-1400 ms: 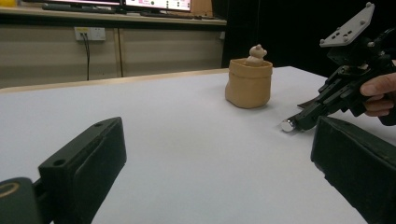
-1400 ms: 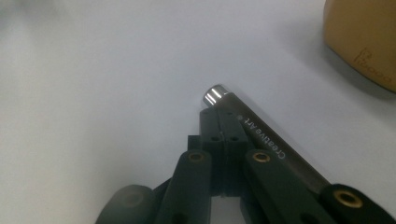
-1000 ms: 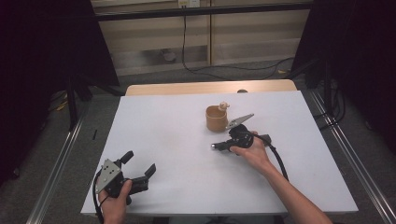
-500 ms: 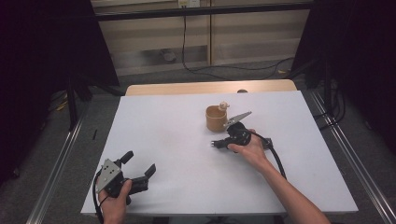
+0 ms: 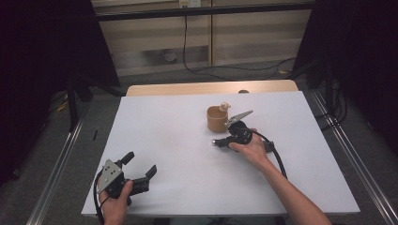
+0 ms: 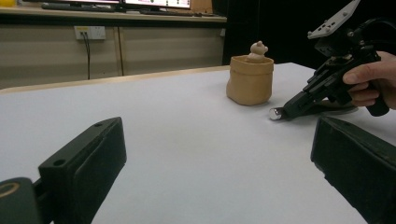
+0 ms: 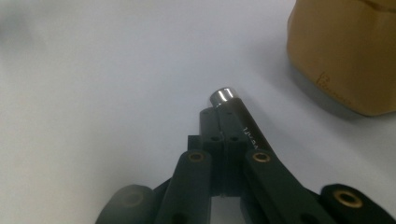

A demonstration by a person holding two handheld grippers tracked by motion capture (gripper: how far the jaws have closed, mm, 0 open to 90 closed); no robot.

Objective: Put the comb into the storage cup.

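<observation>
Here, the right gripper (image 7: 219,140) is clamped on a black pen with a silver tip (image 7: 233,114), low over the tabletop (image 5: 178,126) just beside a tan pouch (image 5: 217,119) toward the far edge, probably to drop it inside. The left gripper (image 5: 139,165) rests released near the front-left corner.

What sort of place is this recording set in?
Probably a lab or recording workspace: a bare white table ringed by black curtains, cables trailing on the floor, and monitors on a bench behind.
</observation>
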